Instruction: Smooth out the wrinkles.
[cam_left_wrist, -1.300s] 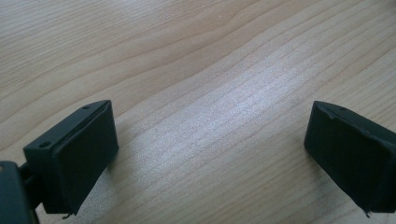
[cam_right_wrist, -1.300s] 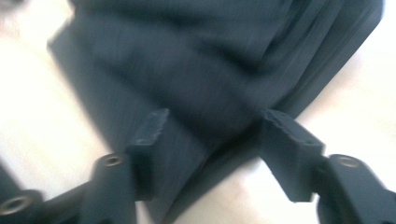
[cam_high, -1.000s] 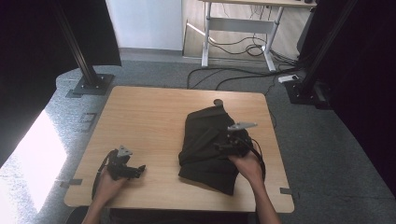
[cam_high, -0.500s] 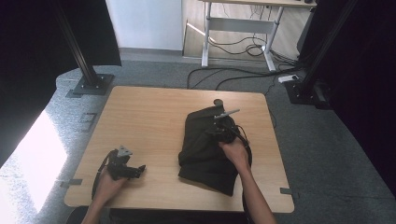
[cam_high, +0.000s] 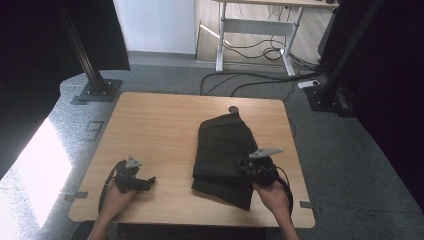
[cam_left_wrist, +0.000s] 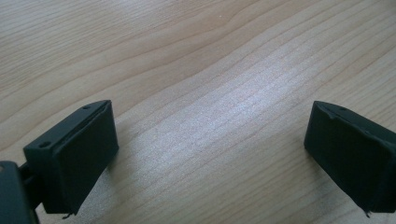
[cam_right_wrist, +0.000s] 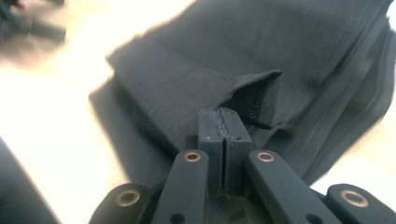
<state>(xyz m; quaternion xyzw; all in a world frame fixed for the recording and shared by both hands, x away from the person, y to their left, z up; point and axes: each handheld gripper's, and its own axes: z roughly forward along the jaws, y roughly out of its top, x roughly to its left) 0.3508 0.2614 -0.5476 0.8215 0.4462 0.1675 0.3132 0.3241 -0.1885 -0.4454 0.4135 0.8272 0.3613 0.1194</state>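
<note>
Apparently right claw (cam_right_wrist: 223, 122) tight on dark garment (cam_right_wrist: 280, 56) edge, left claw (cam_left_wrist: 210, 154) agape

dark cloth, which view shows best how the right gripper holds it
The right gripper view: the right gripper has its jaws shut on a raised fold of the dark cloth. The high view shows the whole cloth on the table. The left gripper view shows bare wood.
</note>
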